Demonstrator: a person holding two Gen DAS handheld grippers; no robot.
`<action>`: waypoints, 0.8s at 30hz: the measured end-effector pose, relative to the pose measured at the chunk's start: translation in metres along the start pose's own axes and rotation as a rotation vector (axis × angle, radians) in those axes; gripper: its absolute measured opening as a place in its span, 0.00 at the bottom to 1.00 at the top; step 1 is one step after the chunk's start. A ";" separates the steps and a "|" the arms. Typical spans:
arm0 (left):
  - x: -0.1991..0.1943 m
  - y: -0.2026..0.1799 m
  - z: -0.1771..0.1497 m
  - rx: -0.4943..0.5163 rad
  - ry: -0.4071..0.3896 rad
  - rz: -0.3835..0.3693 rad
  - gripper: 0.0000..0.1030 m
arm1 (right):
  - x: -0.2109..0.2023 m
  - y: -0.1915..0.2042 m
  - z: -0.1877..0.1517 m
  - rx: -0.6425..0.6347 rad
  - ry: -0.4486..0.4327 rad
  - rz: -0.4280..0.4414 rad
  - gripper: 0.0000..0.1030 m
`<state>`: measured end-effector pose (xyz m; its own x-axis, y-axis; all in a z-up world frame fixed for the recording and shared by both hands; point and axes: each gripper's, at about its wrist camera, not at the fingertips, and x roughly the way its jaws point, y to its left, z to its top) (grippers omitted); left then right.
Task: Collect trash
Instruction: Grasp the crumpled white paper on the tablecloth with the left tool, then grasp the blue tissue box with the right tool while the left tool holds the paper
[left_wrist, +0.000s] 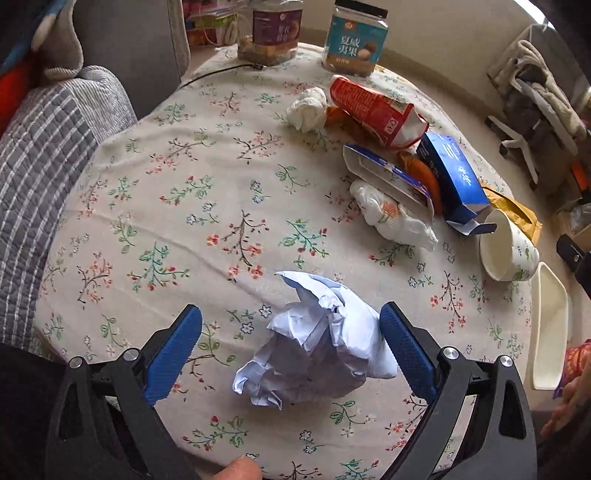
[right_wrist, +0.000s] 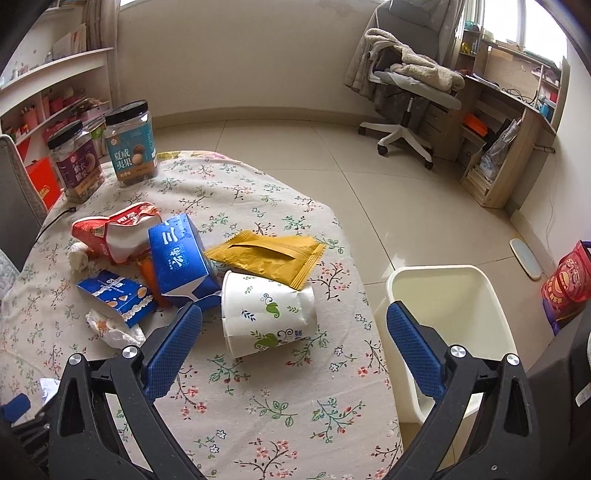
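Straddling the crumpled paper on the tablecloth, our left gripper is spread, as is the right gripper; a lopsided squeeze could squirt it aside.

The orange wrapper shows only a strip between the two blue boxes, the white bin is cut at three o'clock, and a fingertip is cropped at six o'clock.
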<state>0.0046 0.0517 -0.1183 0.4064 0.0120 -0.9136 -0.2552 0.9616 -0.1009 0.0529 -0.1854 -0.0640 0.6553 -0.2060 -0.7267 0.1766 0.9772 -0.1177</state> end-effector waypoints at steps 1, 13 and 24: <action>0.001 -0.003 -0.001 0.012 -0.001 -0.007 0.92 | 0.001 0.002 0.000 -0.003 0.005 0.000 0.93; 0.016 -0.014 -0.012 0.067 0.098 -0.130 0.78 | 0.018 -0.005 -0.001 0.036 0.085 0.008 0.93; -0.019 -0.018 0.021 0.208 -0.012 -0.169 0.56 | 0.037 0.020 0.009 0.021 0.152 0.120 0.93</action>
<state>0.0199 0.0400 -0.0912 0.4384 -0.1519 -0.8859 0.0027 0.9858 -0.1677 0.0874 -0.1742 -0.0867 0.5541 -0.0766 -0.8289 0.1203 0.9927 -0.0113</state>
